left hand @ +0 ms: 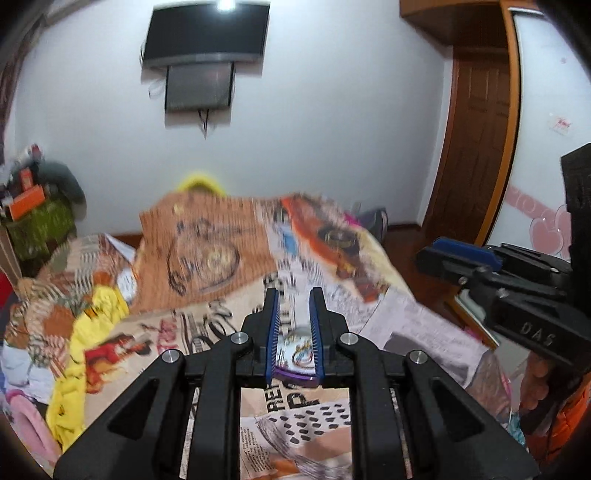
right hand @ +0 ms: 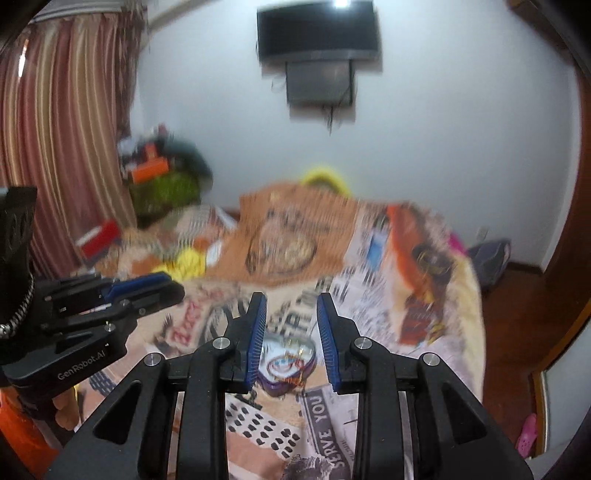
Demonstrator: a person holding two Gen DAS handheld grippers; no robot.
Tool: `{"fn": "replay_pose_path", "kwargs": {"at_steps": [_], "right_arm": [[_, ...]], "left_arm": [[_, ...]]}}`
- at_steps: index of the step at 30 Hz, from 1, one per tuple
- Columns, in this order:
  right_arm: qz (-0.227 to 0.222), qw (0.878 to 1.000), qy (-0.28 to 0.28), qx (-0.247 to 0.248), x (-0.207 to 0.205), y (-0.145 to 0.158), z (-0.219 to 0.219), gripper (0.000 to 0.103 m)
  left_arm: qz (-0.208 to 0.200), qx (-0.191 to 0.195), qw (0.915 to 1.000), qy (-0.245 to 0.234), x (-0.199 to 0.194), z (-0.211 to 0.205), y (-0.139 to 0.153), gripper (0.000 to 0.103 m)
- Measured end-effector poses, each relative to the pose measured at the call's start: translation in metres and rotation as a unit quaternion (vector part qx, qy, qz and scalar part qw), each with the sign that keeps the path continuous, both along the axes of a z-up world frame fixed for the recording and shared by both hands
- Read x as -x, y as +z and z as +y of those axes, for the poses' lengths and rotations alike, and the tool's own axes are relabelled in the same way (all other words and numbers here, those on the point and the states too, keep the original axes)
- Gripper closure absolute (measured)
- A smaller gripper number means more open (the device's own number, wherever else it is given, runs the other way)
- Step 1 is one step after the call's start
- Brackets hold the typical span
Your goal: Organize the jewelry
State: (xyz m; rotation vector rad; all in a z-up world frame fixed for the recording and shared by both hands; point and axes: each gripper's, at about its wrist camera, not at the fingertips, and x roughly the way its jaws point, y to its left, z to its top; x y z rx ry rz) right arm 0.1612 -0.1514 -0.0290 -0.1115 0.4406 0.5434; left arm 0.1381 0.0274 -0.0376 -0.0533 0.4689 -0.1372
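Observation:
A small purple dish (left hand: pixel 295 360) with jewelry in it lies on the printed bedspread (left hand: pixel 207 332). In the left wrist view it shows between the blue pads of my left gripper (left hand: pixel 294 299), whose jaws stand narrowly apart; I cannot tell if they touch the dish. In the right wrist view the same dish (right hand: pixel 288 365) lies on the bed below and between the fingers of my right gripper (right hand: pixel 291 306), which is open and empty. The right gripper also shows at the right of the left wrist view (left hand: pixel 458 254); the left gripper shows at the left of the right wrist view (right hand: pixel 147 288).
Clothes are piled at the bed's left side (left hand: pixel 74 325). A yellow object (left hand: pixel 201 182) sits behind the bed's far end. A TV (left hand: pixel 207 33) hangs on the white wall. A wooden door (left hand: pixel 472 155) and wardrobe stand at right; curtains (right hand: pixel 66 129) at left.

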Motion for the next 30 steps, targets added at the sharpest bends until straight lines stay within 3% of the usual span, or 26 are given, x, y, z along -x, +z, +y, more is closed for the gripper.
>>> {"fn": "replay_pose_path", "kwargs": {"at_steps": [4,7,9,11,13,16,18,30], "right_arm": [[-0.065,0.997,-0.019,-0.022,0.039,0.026,-0.009,0.077],[-0.116,0.992,-0.038,-0.038,0.071,0.04,-0.015,0.074],[-0.146,0.986,-0.055,-0.052,0.089,0.046,-0.019,0.051],[-0.173,0.98,-0.073,-0.066,0.101,0.047,-0.022,0.036],[-0.196,0.974,-0.088,-0.076,0.113,0.048,-0.025,0.029],[-0.21,0.968,-0.104,-0.089,0.122,0.048,-0.028,0.013],[-0.21,0.966,-0.112,-0.097,0.122,0.047,-0.029,0.0],[-0.167,0.974,-0.116,-0.096,0.121,0.037,-0.04,0.0]], "left_arm": [[-0.063,-0.002,0.9979,0.012,0.04,-0.005,0.028,0.068],[-0.098,-0.001,0.9949,0.022,0.066,-0.007,0.041,0.061],[-0.119,-0.004,0.9924,0.031,0.083,-0.009,0.048,0.052],[-0.14,-0.005,0.9892,0.042,0.099,-0.011,0.054,0.039],[-0.153,-0.004,0.9869,0.05,0.111,-0.012,0.056,0.019],[-0.173,0.001,0.9825,0.069,0.122,-0.013,0.058,0.005],[-0.183,-0.004,0.9797,0.083,0.127,-0.015,0.059,0.003],[-0.186,-0.017,0.9784,0.088,0.139,-0.026,0.055,0.002]]}}
